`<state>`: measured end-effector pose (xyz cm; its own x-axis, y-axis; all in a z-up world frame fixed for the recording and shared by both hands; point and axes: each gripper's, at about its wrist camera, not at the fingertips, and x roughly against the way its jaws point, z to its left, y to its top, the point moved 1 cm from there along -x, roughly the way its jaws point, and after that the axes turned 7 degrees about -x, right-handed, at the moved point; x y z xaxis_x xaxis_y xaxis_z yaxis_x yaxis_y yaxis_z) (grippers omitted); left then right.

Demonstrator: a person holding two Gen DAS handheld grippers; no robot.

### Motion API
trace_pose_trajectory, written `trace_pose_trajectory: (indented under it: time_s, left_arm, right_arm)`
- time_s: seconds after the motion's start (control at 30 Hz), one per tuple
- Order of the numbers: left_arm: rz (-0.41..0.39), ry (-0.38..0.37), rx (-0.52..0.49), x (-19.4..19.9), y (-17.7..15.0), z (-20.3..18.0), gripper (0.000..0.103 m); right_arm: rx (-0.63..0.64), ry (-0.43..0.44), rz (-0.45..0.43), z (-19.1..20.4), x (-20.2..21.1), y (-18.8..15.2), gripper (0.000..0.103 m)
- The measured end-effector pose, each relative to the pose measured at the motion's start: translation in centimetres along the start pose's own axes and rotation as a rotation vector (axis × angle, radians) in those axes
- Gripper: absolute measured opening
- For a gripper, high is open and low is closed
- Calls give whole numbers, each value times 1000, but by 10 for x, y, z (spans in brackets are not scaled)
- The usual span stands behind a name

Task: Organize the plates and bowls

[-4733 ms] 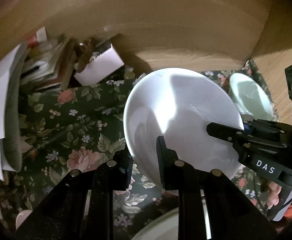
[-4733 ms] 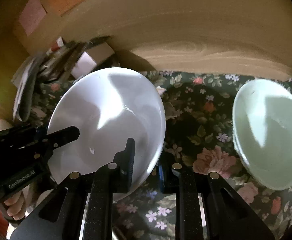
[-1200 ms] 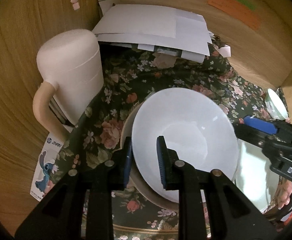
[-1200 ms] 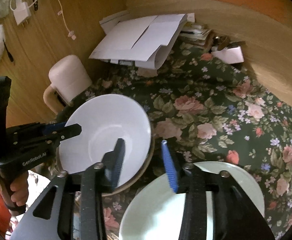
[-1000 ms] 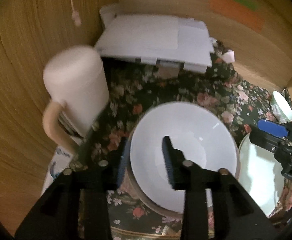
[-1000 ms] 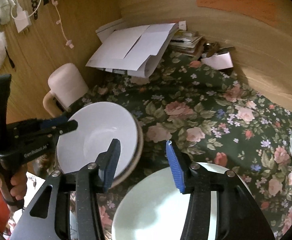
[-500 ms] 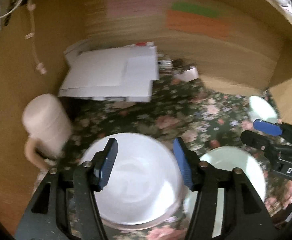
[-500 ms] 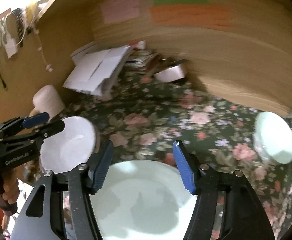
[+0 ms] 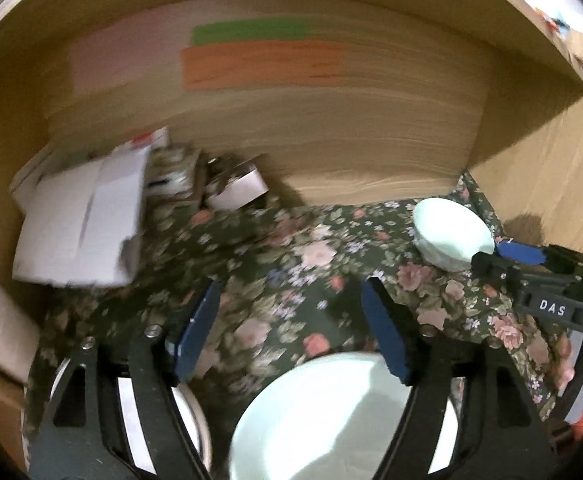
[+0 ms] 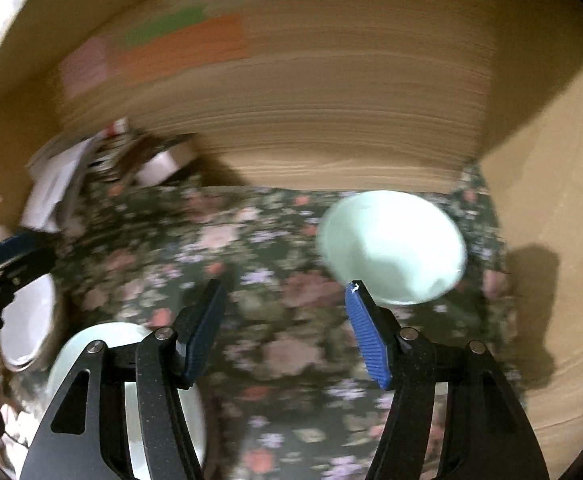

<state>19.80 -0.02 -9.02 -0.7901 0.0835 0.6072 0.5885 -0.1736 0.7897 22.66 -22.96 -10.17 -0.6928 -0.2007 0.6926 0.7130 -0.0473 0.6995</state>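
Fingers [image 9: 383,336] of both grippers have just been opening, nothing held; next: right gripper [image 10: 285,330] reaches the small pale-green ceramic bowl [image 10: 391,246] beyond it.

Pale green bowl [image 10: 391,246] upright on floral cloth [image 10: 283,344], far right.

The bench [image 9: 323,248] wears a matt floral cloth; the walls [image 10: 331,100] behind it are smooth pale wood grain. Beyond the right fingers [image 10: 365,344], ribbed blue pads on matt black plastic with metal screws, sits a glossy pale-green bowl [image 10: 391,244]. Left of the left fingers [image 9: 195,328] lies matt white paper [image 9: 79,220].
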Motion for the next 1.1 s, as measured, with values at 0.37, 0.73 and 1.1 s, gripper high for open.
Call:
trace_pose_trajectory:
  time_s: [0.37, 0.73, 1.1]
  left_arm:
    - [41, -89, -59, -63, 43, -63, 84]
    - [130, -143, -110, -120, 57, -98, 82]
    - [196, -203, -116, -150, 55, -110, 60]
  right_arm:
    - [-143, -122, 24, -74, -29, 16, 72]
    - [-242, -138, 100, -105, -72, 15, 55]
    - [-204, -128, 142, -101, -91, 10, 27]
